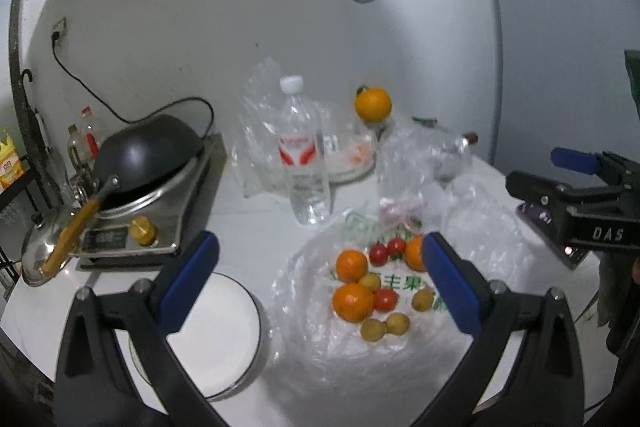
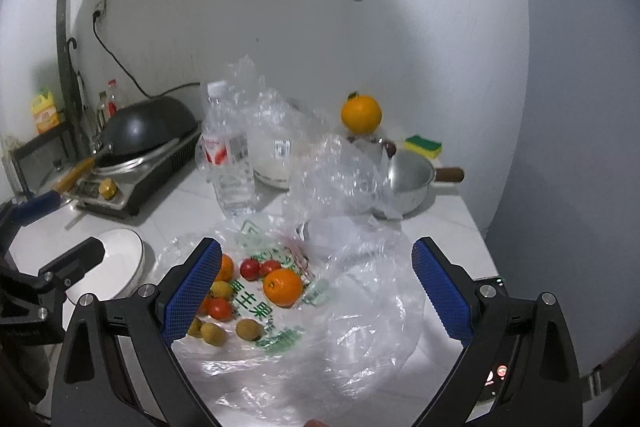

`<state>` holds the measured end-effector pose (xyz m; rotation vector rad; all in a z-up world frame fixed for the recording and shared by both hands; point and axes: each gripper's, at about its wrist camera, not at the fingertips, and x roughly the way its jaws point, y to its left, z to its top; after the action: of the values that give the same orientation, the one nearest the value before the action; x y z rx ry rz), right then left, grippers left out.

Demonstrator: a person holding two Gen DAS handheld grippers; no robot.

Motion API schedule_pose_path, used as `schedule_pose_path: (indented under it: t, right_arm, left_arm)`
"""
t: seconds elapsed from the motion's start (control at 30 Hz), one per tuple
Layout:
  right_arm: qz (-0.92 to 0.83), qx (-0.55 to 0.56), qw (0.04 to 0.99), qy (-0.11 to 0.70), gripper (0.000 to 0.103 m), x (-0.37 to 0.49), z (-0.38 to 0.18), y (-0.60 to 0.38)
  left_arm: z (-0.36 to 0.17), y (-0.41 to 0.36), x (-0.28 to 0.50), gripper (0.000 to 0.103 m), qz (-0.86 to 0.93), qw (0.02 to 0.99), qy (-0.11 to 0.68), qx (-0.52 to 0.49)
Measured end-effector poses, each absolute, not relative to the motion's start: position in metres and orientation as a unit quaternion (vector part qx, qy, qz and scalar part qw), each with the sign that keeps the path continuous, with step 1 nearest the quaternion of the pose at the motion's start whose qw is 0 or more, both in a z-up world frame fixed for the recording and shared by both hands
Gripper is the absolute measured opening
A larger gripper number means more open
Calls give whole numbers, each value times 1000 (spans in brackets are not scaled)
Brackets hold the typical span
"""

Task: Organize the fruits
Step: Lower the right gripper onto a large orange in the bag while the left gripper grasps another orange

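A clear plastic bag [image 1: 320, 339] with green print lies flat on the white counter, and loose fruit rests on it: oranges [image 1: 353, 301], red cherry tomatoes [image 1: 385, 299] and small yellow-brown fruits [image 1: 373, 329]. My left gripper [image 1: 320, 275] hovers open above this pile, nothing between its blue pads. An empty white plate [image 1: 224, 331] sits left of the bag. In the right wrist view the same bag [image 2: 352, 327], an orange [image 2: 283, 286] and the tomatoes [image 2: 251, 269] lie below my open right gripper [image 2: 316, 287]. The plate [image 2: 124, 259] shows at left.
A water bottle [image 1: 304, 155] stands behind the bag. A black wok [image 1: 148, 151] rests on a cooker at left. Another orange [image 1: 373, 103] sits atop something at the back. A steel saucepan [image 2: 408, 183], a sponge [image 2: 423, 146] and crumpled clear bags [image 2: 332, 179] crowd the right rear.
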<state>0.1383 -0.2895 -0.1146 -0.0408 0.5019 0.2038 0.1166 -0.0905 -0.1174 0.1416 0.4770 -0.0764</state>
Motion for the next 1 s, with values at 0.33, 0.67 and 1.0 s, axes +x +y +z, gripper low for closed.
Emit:
schedule_pose_path:
  t: [0.33, 0.67, 1.0]
  right_arm:
    - [138, -19, 945, 297, 87, 184, -155, -282]
    - [179, -32, 916, 358, 72, 222, -198, -257]
    - [176, -36, 902, 391, 72, 245, -217, -251]
  left_arm:
    - [-160, -103, 153, 89, -42, 948, 303, 94]
    - [-200, -109, 188, 69, -64, 922, 367, 106]
    - [-222, -111, 204, 56, -77, 903, 409, 103]
